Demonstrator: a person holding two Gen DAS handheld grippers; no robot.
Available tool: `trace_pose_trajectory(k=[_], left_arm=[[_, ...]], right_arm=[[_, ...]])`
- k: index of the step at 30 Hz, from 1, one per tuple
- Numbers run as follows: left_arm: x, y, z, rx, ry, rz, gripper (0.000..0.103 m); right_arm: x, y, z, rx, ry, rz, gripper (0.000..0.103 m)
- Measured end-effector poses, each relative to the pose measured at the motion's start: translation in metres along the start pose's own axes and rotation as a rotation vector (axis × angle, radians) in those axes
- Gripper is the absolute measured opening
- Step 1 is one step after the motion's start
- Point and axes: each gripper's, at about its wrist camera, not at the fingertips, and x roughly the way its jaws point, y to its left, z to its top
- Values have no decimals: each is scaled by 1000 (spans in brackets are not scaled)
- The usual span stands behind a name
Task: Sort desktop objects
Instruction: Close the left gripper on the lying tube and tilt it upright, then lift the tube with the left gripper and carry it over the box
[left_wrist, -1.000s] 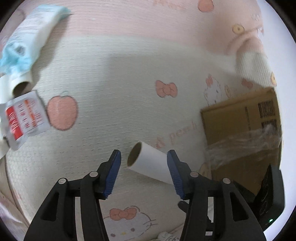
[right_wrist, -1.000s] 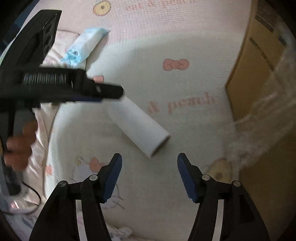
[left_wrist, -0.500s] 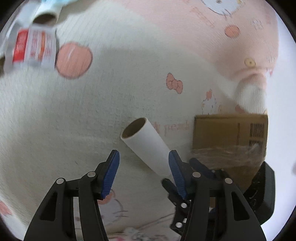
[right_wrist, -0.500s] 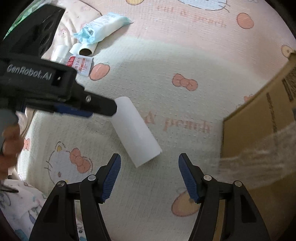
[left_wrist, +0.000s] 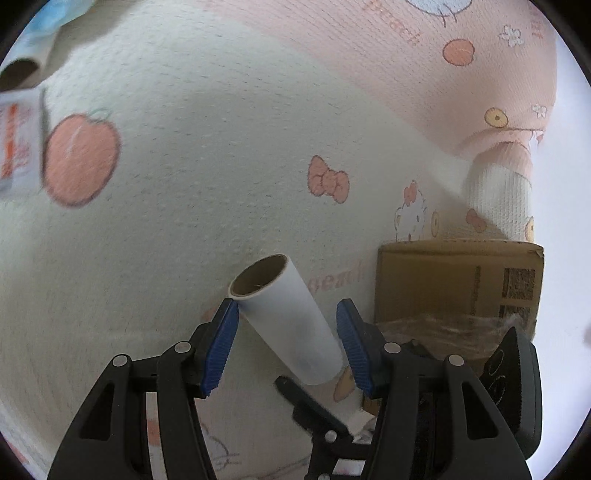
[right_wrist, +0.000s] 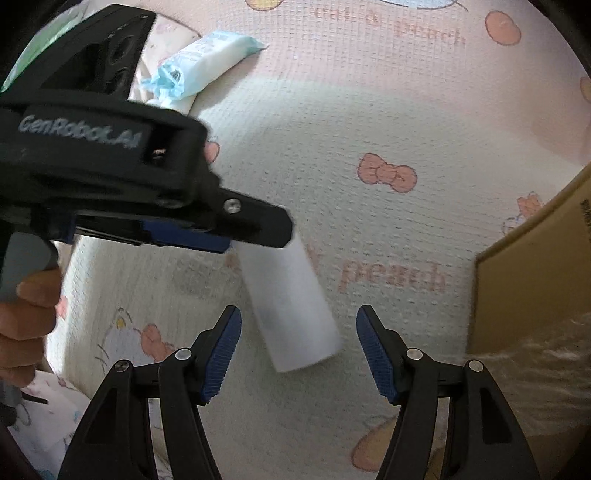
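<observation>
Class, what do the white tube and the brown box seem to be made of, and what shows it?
White tube: probably cardboard, smooth matte white outside; its open end shows a brown inner wall.
Brown box: likely corrugated cardboard, matte brown, printed black labels, clear film wrapped over it.

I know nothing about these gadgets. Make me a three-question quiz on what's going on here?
1. True or false: the left tool has the white cardboard tube between its blue fingers.
2. What stands right of the tube? A) brown cardboard box B) metal bucket
3. Fill in: the right tool is ____, holding nothing.

Key: 1 true; 2 A; 3 open
</observation>
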Motion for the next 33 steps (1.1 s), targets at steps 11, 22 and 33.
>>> trace_pose_trajectory(k=[11,22,33], left_arm=[[21,4,10,8,35,20,53],[25,-3,9,24,37,22,50],[-22,-31,-6,114,-43,-40,47]], right_arm=[[28,-39,-9,346,-27,227,63],[28,-19,-2,285,-8,81,53],[-7,13,0,171,-84,-3,42]])
